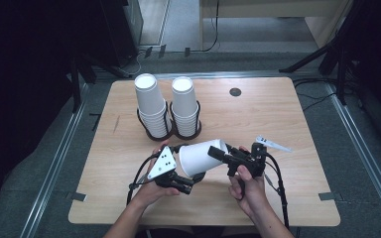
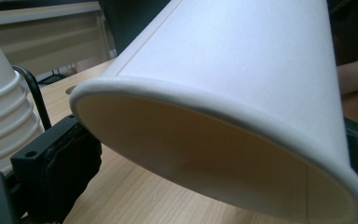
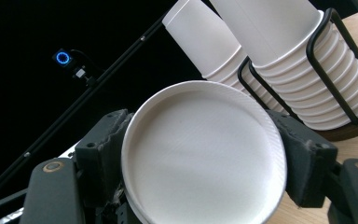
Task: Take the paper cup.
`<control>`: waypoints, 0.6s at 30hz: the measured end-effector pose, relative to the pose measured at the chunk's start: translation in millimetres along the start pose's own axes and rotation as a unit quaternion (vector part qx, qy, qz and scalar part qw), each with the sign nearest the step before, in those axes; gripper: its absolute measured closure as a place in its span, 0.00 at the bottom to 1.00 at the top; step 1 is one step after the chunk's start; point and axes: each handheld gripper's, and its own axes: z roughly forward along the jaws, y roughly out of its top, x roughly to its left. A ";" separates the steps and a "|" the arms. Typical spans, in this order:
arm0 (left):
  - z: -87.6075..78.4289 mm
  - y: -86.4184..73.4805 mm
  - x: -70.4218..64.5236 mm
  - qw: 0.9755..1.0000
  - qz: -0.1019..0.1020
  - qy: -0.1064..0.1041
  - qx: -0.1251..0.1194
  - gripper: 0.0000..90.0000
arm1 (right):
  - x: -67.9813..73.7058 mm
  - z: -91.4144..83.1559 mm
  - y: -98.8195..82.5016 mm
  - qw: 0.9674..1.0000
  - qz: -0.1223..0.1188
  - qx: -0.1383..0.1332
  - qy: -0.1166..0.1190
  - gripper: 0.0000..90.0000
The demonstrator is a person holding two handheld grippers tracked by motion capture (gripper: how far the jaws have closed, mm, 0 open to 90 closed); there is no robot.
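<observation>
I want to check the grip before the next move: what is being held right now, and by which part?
A white paper cup lying sideways: the right gripper clamps its closed base end; the left gripper is at its rim end, grip unclear.

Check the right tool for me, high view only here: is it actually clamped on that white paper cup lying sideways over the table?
Observer: Yes. In the right gripper view the right tool has both pads pressed on the closed bottom end of the white paper cup.
Operator: Left tool gripping too?
Observer: Cannot tell. In the left gripper view the cup's open rim lies between the jaws of the left tool, but pad contact is hidden.
Operator: Anything inside the cup?
Observer: The part of the inside that shows is bare.
</observation>
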 end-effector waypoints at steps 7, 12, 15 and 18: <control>-0.7 0.2 -0.9 1.000 0.009 0.004 -0.002 0.00 | -1.4 -0.4 0.8 1.000 0.002 0.000 0.004 0.29; -1.1 0.2 -1.6 1.000 0.016 0.008 -0.003 0.01 | -3.3 -0.7 1.3 1.000 0.006 0.003 0.009 0.29; -1.9 0.5 -1.8 1.000 0.018 0.007 -0.006 0.01 | -3.3 -1.1 1.7 1.000 0.006 0.005 0.012 0.29; -2.4 2.4 -1.5 1.000 0.010 0.002 -0.005 0.00 | -3.3 -1.5 2.7 1.000 0.003 0.009 0.018 0.29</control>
